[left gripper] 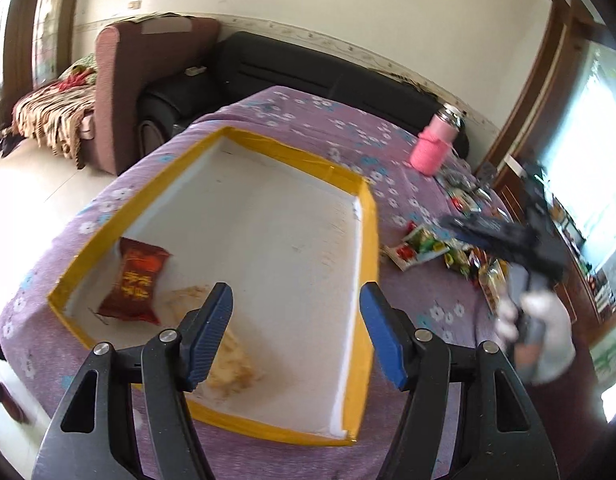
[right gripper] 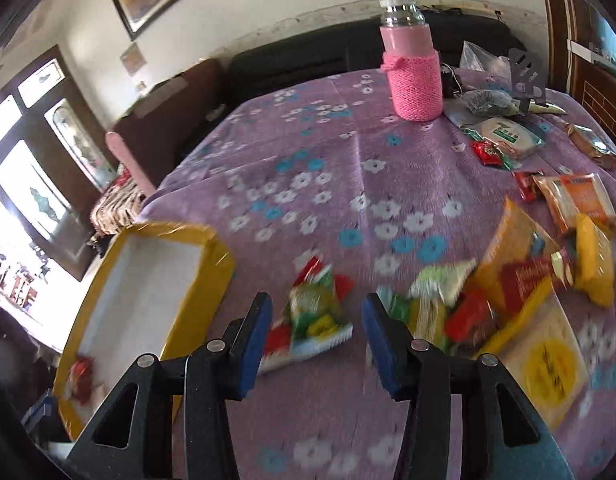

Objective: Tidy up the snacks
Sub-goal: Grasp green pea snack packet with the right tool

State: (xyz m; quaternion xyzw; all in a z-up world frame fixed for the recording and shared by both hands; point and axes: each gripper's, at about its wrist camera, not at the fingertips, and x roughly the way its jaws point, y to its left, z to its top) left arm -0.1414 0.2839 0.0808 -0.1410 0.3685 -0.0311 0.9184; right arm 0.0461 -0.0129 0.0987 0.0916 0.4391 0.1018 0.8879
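Note:
A shallow box with a yellow rim (left gripper: 291, 156) and white floor lies on the purple flowered tablecloth. Inside it are a red snack pack (left gripper: 137, 280) and a pale, blurred snack (left gripper: 231, 364). My left gripper (left gripper: 295, 320) hovers over the box, open and holding nothing. To the right, a white-gloved hand (left gripper: 540, 332) holds my right gripper (left gripper: 456, 226) above a pile of snacks (left gripper: 460, 256). In the right wrist view my right gripper (right gripper: 316, 320) is open over a green-and-red snack pack (right gripper: 316, 312) lying on the cloth; the box (right gripper: 223, 256) is to its left.
A bottle in a pink knitted sleeve (right gripper: 416, 80) stands at the far side of the table. More packets (right gripper: 528, 264) crowd the right edge, with a dark stand (right gripper: 526, 76) behind. A black sofa (left gripper: 287, 68) and an armchair (left gripper: 119, 80) lie beyond the table.

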